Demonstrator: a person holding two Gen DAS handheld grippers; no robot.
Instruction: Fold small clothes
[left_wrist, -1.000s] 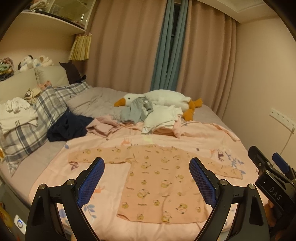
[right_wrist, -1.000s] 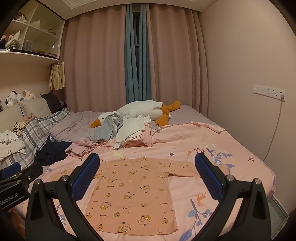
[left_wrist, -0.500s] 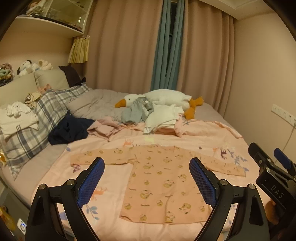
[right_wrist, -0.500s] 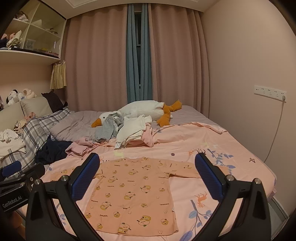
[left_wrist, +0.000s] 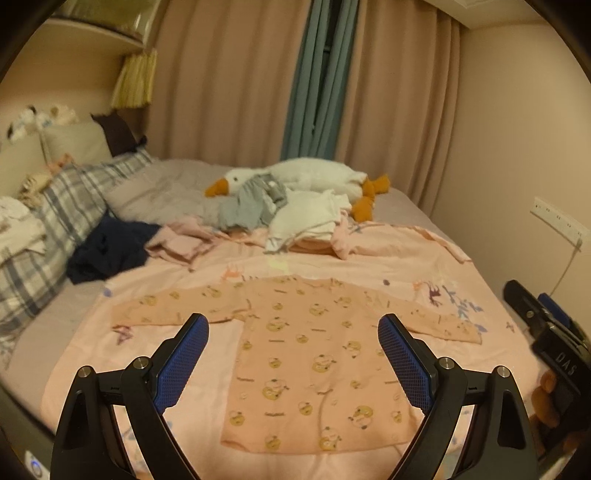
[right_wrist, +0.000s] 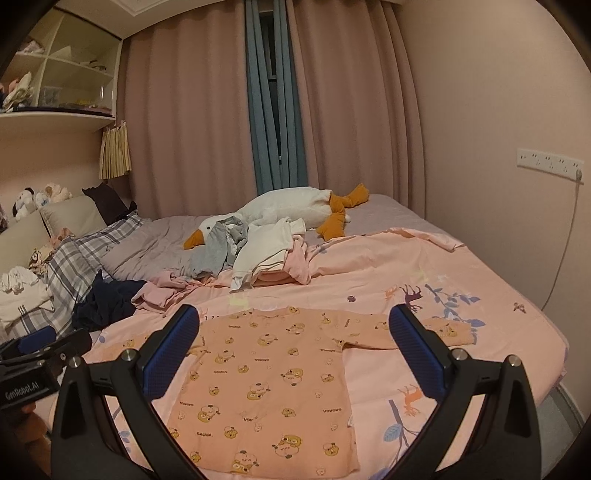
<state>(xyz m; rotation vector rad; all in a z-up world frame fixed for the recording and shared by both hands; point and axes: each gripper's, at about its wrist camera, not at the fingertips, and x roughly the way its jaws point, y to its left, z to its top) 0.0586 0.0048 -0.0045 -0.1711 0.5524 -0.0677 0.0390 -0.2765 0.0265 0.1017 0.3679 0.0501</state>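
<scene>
Two grippers hover over the bed (right_wrist: 498, 295), each with its fingers spread wide and holding nothing: the left gripper (left_wrist: 293, 363) and the right gripper (right_wrist: 295, 354). The peach bear-print shirt (right_wrist: 273, 384) lies flat, sleeves out, just beyond and between the fingers. Farther ahead, a clothes pile (right_wrist: 255, 251) leans on a goose plush (right_wrist: 291, 208).

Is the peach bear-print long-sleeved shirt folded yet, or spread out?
Spread out: the peach bear-print long-sleeved shirt lies flat on the pink sheet, both sleeves extended sideways.
</scene>
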